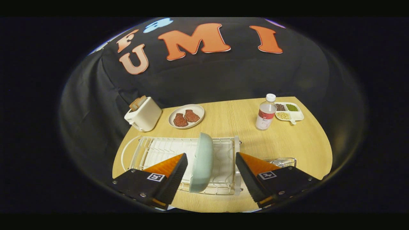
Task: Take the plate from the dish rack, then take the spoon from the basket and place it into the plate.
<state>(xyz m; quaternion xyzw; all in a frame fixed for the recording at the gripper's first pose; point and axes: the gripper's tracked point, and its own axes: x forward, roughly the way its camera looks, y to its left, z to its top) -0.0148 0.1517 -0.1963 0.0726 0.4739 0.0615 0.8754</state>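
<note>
Plate [202, 163] standing on edge in rack [153, 150], toward its right end, rim uppermost. Pale, glazed by the look of it; judged rigid, moderately heavy, slippery on the faces and breakable if dropped or knocked against the wires. Gripper [209, 166] spread wide, fingers either side of plate, neither touching; left finger close to the plate's face, right finger further off. Nothing clamped. Best hold judged to be across the upper rim, one finger on each face, deep enough that the curve does not squeeze out. Straight upward lift advised to clear the rack slots; tilt likely to catch the wires. Basket [282, 162] just beyond right finger, partly hidden; spoon inside not discernible. Table [306, 140] also carrying toaster [143, 114], dish of meat [186, 116], bottle [266, 112] and divided tray [289, 111], all well beyond rack. Step in hand: taking the plate, not yet gripped.
</note>
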